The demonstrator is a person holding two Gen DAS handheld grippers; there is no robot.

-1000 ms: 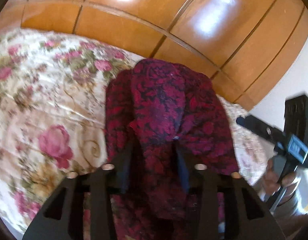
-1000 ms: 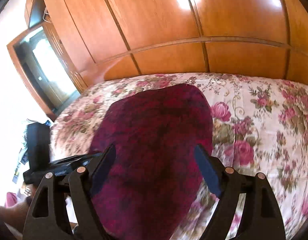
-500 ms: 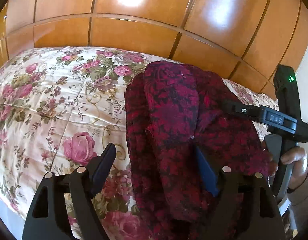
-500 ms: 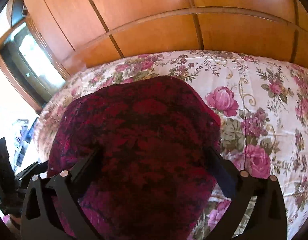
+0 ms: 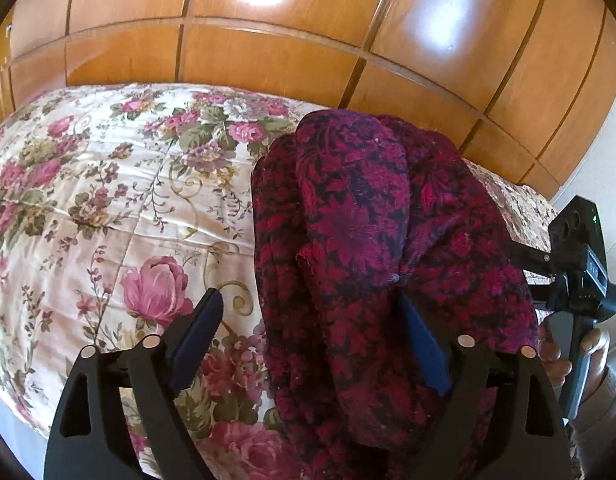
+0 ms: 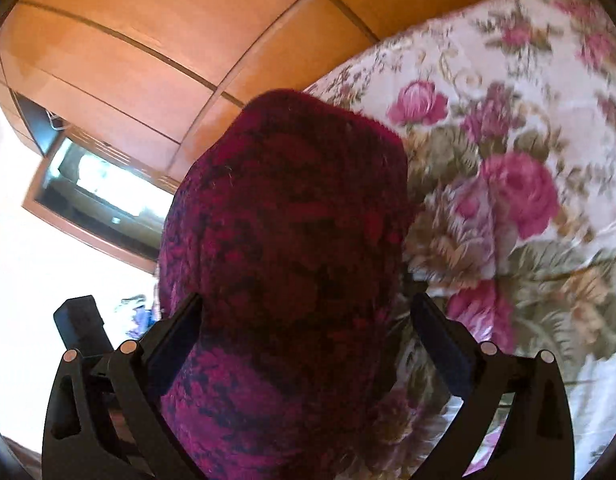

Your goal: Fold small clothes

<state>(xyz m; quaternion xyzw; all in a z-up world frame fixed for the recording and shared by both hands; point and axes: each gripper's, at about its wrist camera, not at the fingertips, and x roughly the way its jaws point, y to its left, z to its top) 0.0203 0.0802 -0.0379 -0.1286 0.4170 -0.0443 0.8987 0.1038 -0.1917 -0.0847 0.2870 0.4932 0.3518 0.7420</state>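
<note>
Both claws gape wide: left gripper (image 5: 312,336) sits lower centre, the crimson garment (image 5: 372,248) running lengthwise up-frame past its right finger; right gripper (image 6: 308,324) straddles it, nearer.

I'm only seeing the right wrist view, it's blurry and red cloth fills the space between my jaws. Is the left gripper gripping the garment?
Observer: No. The left gripper has its jaws wide open, one pad at the garment and the other over the floral bedspread.
Operator: Is the cloth lying flat?
Observer: No. A narrower flap lies on top along the middle, and its hem edge shows near the left jaws.
Operator: Where does my gripper sit from that side?
Observer: The right gripper is at the garment's right edge, with your hand on its handle.
</note>
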